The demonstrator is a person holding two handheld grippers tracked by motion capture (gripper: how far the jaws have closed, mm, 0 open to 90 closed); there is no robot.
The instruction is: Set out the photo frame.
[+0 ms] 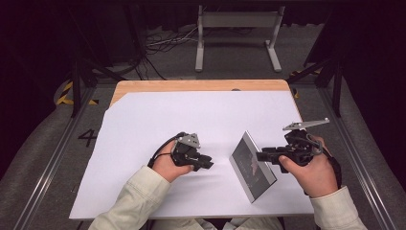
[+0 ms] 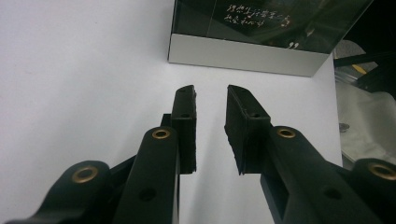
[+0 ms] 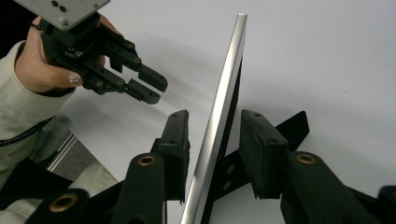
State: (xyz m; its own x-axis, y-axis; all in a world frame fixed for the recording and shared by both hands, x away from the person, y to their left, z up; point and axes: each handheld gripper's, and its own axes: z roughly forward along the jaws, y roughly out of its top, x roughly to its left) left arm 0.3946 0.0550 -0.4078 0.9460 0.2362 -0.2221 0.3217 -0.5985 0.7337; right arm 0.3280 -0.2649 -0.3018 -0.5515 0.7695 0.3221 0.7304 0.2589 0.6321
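Your right gripper straddles the frame, pads off it (frame stands tilted). Left gripper sits empty, jaws apart.

Wooden table – white sheet spread over it – framed picture standing on that

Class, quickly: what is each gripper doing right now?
Left gripper: open, nothing between its jaws.
Right gripper: open, jaws on either side of the standing picture frame, pads apart from it.
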